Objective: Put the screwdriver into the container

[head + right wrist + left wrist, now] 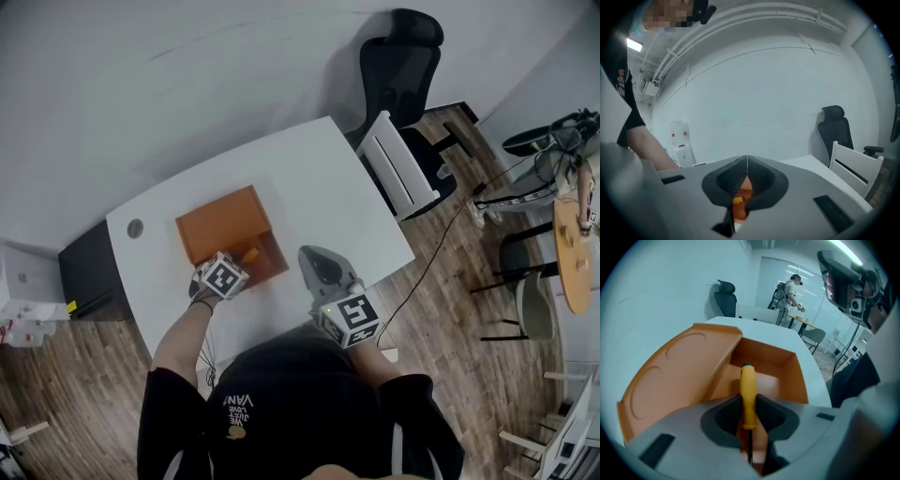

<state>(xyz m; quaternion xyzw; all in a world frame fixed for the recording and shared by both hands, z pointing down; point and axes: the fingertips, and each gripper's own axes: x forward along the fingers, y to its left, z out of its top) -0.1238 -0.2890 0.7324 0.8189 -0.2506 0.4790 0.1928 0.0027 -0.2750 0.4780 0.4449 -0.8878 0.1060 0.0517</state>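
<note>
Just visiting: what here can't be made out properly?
Tip of the screwdriver: left gripper view, shaft drops behind the left gripper's body; head view, that gripper covers it.
Near floor of the container: left gripper view, hidden by that gripper.
Container in the right gripper view: only a sliver shows below the right gripper's shut jaws.
What the round spot on the table is: head view, too small.

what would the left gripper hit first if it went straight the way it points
Likely the floor of the open container: the left gripper, shut on the screwdriver, aims down into it. The screwdriver's handle end would touch first; depth is unclear.
</note>
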